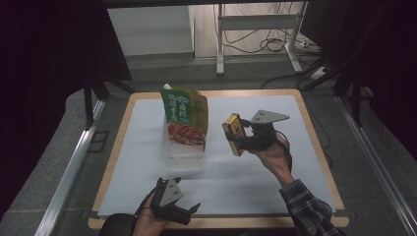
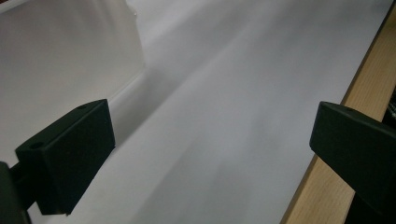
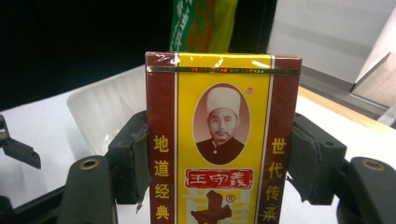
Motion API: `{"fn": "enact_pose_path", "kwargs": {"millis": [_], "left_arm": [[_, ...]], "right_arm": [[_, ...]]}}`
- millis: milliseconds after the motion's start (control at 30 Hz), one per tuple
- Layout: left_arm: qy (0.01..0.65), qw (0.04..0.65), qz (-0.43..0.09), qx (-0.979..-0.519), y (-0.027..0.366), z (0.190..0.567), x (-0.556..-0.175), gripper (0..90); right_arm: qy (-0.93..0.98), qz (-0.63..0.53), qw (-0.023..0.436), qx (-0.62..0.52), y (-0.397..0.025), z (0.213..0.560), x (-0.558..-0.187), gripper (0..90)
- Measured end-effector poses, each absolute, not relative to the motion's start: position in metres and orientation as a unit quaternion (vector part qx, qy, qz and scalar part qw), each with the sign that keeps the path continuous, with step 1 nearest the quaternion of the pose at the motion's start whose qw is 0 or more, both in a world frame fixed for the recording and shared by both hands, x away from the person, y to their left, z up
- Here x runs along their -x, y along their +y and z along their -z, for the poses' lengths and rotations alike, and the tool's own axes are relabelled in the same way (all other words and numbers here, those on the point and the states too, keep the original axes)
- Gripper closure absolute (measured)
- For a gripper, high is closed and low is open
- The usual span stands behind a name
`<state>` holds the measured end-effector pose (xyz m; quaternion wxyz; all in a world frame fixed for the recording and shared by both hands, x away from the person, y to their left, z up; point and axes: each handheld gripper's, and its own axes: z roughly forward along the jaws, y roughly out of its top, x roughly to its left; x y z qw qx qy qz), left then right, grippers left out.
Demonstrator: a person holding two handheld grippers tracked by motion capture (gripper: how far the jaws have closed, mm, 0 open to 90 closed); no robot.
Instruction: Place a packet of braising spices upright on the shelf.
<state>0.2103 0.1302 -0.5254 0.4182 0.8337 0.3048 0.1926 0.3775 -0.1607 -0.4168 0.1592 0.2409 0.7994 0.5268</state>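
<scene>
Dim room, dark drapes (image 1: 44, 73) both sides. Wood-edged tabletop (image 1: 118, 147) under white sheet (image 1: 275, 162). Grey carpet floor (image 1: 49, 167). White metal frame (image 1: 258, 22) w/ loose cables (image 1: 275, 44) at back.

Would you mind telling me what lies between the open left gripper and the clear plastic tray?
Nothing: between the left gripper and the clear plastic tray the white table cover is bare, as the high view shows.

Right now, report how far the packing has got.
Done: the green snack bag stands in the clear bin. In hand: the right claw grips the yellow box, lifted beside the bin. Left: set it inside; the left claw waits open, holding nothing.
</scene>
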Motion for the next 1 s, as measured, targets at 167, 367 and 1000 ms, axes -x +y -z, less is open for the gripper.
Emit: {"fn": "enact_pose_path", "kwargs": {"millis": [167, 367, 1000], "left_arm": [[0.305, 0.409, -0.202, -0.836, 0.134, 0.525, -0.210, 0.0], [0.311, 0.414, -0.206, -0.830, 0.138, 0.525, -0.209, 0.0], [0.306, 0.415, -0.209, -0.831, 0.137, 0.524, -0.208, 0.0]], "right_arm": [[0.796, -0.537, 0.158, -0.233, -0.151, 0.417, -0.378, 31.9], [0.791, -0.549, 0.153, -0.222, -0.139, 0.419, -0.379, 31.9], [0.790, -0.569, 0.135, -0.185, -0.092, 0.426, -0.383, 31.9]]}}
